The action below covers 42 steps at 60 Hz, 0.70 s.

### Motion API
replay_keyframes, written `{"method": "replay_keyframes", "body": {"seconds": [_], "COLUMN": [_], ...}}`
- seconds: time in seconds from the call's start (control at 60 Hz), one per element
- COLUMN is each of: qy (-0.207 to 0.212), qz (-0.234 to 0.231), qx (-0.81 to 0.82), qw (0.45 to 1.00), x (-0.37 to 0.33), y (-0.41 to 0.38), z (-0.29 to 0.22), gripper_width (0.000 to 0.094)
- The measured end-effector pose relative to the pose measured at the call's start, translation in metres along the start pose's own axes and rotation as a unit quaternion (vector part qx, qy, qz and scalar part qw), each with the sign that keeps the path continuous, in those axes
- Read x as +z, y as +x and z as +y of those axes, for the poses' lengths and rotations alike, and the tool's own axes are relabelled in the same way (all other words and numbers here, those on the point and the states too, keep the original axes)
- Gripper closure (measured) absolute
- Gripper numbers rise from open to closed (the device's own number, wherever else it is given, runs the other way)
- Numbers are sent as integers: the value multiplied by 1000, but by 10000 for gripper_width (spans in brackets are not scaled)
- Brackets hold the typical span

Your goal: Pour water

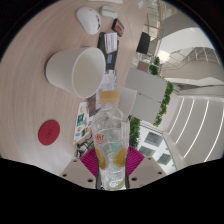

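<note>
Clenched on a clear plastic bottle (111, 146), the gripper (114, 160): both magenta pads (92, 161) press its sides. Smooth and see-through, with printed orange and yellow marks on the wall; held upright between the fingers, its top reaching forward beyond them. Just ahead of the fingers, a white cup (76, 71), round, wide-mouthed, matt, seemingly empty inside. Beside it, a smaller clear glass (109, 97) with something yellowish. To the left of the fingers, a flat red disc (50, 130) on the pale wooden table (40, 100). Beyond the cup, white objects and some open tabletop.
</note>
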State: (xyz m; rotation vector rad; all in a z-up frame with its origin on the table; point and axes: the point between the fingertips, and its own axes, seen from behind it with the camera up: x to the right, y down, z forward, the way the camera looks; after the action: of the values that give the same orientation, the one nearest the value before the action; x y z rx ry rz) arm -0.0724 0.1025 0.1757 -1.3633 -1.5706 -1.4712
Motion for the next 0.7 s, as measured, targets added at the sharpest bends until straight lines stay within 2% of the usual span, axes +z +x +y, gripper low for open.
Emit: {"method": "replay_keyframes", "body": {"seconds": [0.117, 0.183, 0.25, 0.467, 0.517, 0.533, 0.6, 0.633, 0.65, 0.683, 0.7], "qy": [-19, -31, -37, -29, -27, -13, -19, -37, -31, -23, -17], "qz": [-8, -23, -18, -23, -14, -30, -38, -15, -2, -6, -4], "qx": [-126, -139, -166, -154, -95, -72, 131, 264, 319, 438, 495], "qw": [992, 990, 985, 987, 995, 997, 990, 964, 947, 899, 869], "x": [0, -2, -9, -5, -11, -3, -1, -7, -15, -5, -5], "y": [5, 9, 18, 27, 25, 28, 36, 40, 49, 57, 60], "z": [-4, -4, -8, -13, -16, -19, -17, -15, -9, -6, -4], "gripper_width": [613, 614, 614, 614, 615, 614, 613, 613, 613, 614, 660]}}
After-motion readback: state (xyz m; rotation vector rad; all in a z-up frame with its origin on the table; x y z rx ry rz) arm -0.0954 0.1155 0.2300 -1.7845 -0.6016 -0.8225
